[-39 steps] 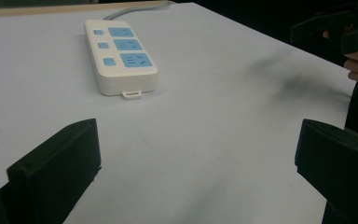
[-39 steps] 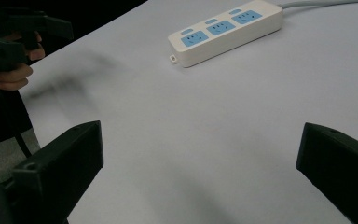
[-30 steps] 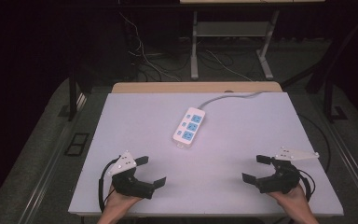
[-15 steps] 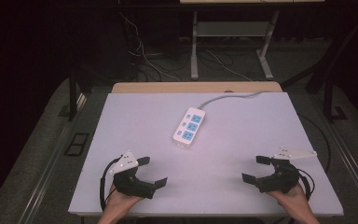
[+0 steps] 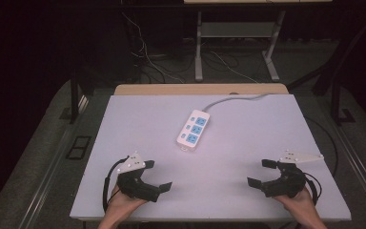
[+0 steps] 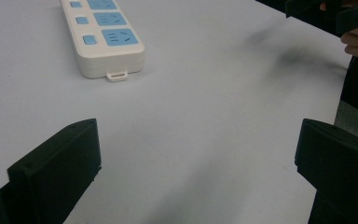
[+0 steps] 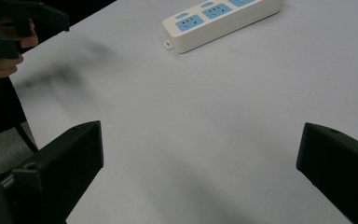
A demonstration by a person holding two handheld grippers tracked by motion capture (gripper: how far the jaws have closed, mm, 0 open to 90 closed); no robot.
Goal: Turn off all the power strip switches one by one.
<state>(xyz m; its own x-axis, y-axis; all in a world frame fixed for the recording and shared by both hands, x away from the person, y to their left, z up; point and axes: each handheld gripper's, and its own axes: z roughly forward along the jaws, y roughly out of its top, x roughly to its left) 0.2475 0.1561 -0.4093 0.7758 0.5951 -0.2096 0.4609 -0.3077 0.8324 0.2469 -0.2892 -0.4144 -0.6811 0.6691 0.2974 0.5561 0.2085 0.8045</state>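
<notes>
We have a pale counter [image 5: 248,143] before us, bare save for one thing, so we judge the white power strip [image 5: 193,129] with three blue sockets to be what we are meant to handle; it lies flat a little toward twelve o'clock of the counter's middle, its long axis running from about one o'clock down to seven. We expect it to be a rigid plastic block, light, smooth and somewhat slippery on its glossy top, so we would take it across its narrow width at mid-length, on the two long side walls. Its grey cord [image 5: 233,99] trails off from the far end toward one o'clock and over the counter's back edge, and it may tug or swing the strip if lifted. Nothing stands between us and it. Our left gripper [image 5: 157,175] at seven o'clock and our right gripper [image 5: 261,172] at five o'clock both have jaws wide apart, holding nothing.
</notes>
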